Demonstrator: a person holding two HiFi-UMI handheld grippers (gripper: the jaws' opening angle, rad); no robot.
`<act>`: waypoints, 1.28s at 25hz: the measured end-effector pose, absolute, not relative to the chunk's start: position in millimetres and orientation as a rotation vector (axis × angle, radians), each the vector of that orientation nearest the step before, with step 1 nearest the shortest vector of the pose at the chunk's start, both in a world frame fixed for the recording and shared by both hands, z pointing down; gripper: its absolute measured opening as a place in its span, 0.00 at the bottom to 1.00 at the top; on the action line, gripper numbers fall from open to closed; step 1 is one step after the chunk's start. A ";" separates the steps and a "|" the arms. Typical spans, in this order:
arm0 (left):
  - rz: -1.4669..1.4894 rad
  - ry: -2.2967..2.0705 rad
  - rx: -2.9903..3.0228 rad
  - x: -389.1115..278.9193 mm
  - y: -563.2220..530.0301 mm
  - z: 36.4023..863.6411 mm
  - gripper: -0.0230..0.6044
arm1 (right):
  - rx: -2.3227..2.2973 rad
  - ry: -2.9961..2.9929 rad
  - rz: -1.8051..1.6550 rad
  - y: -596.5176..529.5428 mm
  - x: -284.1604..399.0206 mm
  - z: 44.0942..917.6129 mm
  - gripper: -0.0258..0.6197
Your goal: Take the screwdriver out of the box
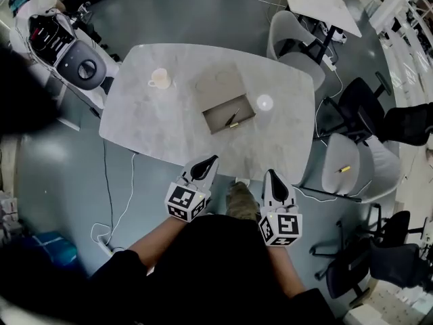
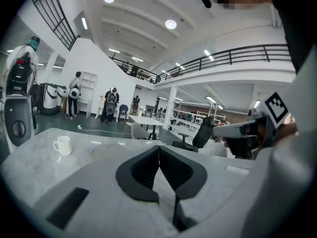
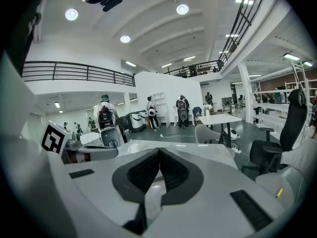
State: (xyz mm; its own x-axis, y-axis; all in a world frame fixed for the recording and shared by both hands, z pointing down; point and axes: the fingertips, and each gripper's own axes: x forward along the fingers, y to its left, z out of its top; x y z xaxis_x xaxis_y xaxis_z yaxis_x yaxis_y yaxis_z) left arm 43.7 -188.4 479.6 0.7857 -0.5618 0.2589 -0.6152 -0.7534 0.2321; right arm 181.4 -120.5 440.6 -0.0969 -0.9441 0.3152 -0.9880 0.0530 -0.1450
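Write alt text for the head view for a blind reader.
An open box holds a screwdriver on a grey table, a white mug to its left. The left gripper and right gripper hover shut and empty at the near edge.

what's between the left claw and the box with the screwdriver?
Nothing. The head view shows only bare tabletop between the left claw and the box holding the screwdriver. The mug sits well outside that stretch.

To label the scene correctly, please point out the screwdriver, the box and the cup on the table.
screwdriver (image 1: 233, 118): head view, middle of it.
box (image 1: 215, 121): head view, bare inside floor, left part.
cup (image 1: 160, 78): head view, its body.
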 end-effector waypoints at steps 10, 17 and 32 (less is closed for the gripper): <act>0.516 -1.024 2.548 117.6 -304.8 548.7 0.07 | 1.884 -2.293 0.509 -228.8 263.2 443.7 0.06; 0.675 -1.127 2.453 134.3 -357.1 609.9 0.07 | 1.775 -2.350 0.606 -274.6 291.9 466.1 0.06; 1.055 -0.933 2.266 159.1 -399.4 724.0 0.07 | 1.686 -2.356 0.763 -315.0 329.4 508.1 0.06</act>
State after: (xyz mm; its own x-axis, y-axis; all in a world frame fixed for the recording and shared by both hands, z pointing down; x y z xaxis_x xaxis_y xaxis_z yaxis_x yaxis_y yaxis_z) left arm 159.1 -399.4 724.0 0.4732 -0.3808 0.7944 -0.7418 -0.6586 0.1261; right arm 329.4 -315.0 508.1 -0.3596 -0.8434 0.3992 -0.9174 0.2413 -0.3166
